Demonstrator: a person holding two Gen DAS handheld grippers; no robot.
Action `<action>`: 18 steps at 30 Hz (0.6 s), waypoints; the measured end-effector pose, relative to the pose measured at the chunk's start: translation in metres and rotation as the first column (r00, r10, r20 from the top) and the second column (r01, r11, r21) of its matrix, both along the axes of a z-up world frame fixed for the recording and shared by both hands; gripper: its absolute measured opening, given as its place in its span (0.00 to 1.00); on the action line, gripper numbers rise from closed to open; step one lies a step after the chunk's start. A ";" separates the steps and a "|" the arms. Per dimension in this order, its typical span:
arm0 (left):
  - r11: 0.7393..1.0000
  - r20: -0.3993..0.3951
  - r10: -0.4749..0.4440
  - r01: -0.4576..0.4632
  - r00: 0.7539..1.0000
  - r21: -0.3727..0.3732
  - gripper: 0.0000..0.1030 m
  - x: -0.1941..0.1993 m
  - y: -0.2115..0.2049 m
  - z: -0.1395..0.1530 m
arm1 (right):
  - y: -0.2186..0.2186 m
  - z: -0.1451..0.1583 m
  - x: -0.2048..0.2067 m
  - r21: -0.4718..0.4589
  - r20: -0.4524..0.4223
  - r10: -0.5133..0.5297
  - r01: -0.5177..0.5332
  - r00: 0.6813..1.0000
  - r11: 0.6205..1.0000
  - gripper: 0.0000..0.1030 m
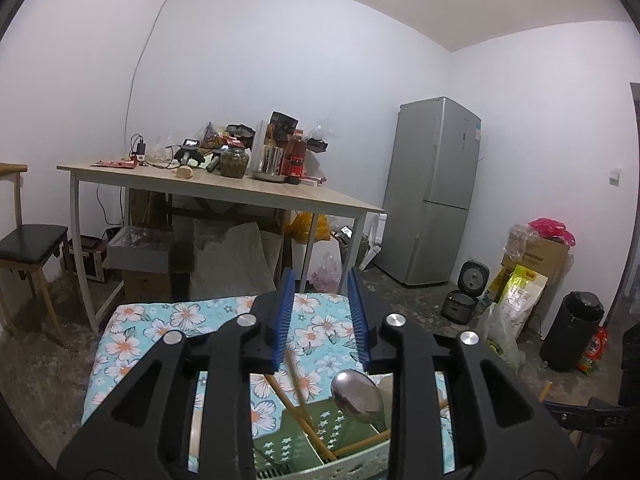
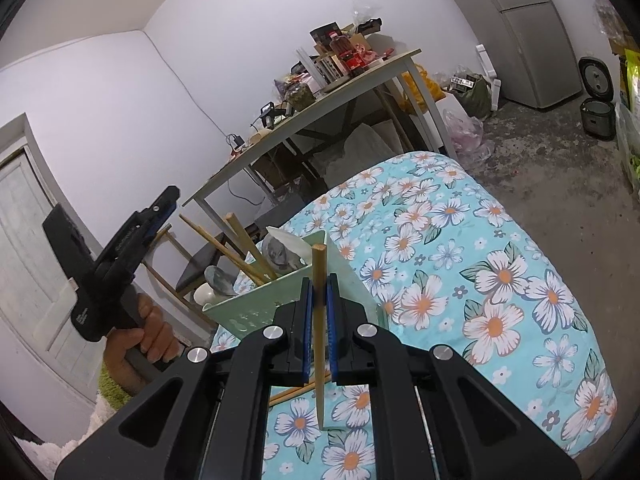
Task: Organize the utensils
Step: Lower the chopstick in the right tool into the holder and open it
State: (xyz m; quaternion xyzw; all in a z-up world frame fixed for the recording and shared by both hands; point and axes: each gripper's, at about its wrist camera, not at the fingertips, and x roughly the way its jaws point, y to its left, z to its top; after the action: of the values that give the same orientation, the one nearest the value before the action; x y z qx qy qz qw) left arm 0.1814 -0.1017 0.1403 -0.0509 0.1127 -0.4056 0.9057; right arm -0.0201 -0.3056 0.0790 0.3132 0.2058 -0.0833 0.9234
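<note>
The right claw [image 2: 319,304] was clamped on a single wooden chopstick [image 2: 319,320], gripping it near the middle, with the stick standing almost upright: its blunt end poked above the fingers and its thin tip hung below them, over the flowered bedspread [image 2: 500,280]. The green utensil basket [image 2: 256,308] stood just ahead of and to the left of that claw, already holding several chopsticks [image 2: 224,248] and spoons [image 2: 276,254] leaning outward.

The left claw [image 1: 322,312] was spread wide and held nothing, hovering directly above the basket [image 1: 292,440], with a metal spoon [image 1: 357,396] and leaning chopsticks [image 1: 304,408] beneath it.

The step in hand looked like dropping the held stick into the basket. To do it well, the right claw would need to rise so the tip clears the near wall, move forward and left over the chopstick compartment, keep the stick near vertical, and release only once the tip is inside. The empty claw above should make room; another chopstick [image 2: 294,393] still lay on the bedspread beneath the right claw.
</note>
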 end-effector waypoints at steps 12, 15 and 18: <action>0.999 -0.062 0.002 0.000 0.998 0.047 0.59 -0.030 0.052 0.005 | 0.012 0.010 -0.006 -0.021 0.025 -0.001 0.001 1.000 1.000 0.07; 0.998 -0.088 0.005 0.001 0.996 0.070 0.65 -0.034 0.062 -0.001 | 0.014 0.013 -0.007 -0.027 0.032 0.006 -0.005 0.999 1.000 0.07; 0.993 -0.102 0.003 0.010 0.995 0.121 0.69 -0.040 0.071 -0.013 | 0.017 0.019 -0.008 -0.043 0.042 0.014 -0.012 0.999 0.999 0.07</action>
State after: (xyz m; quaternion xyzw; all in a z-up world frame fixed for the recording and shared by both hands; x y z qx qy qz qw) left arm 0.1409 -0.0310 0.1271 -0.0161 0.1832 -0.3965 0.8994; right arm -0.0286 -0.2887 0.0980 0.2938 0.1867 -0.0750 0.9345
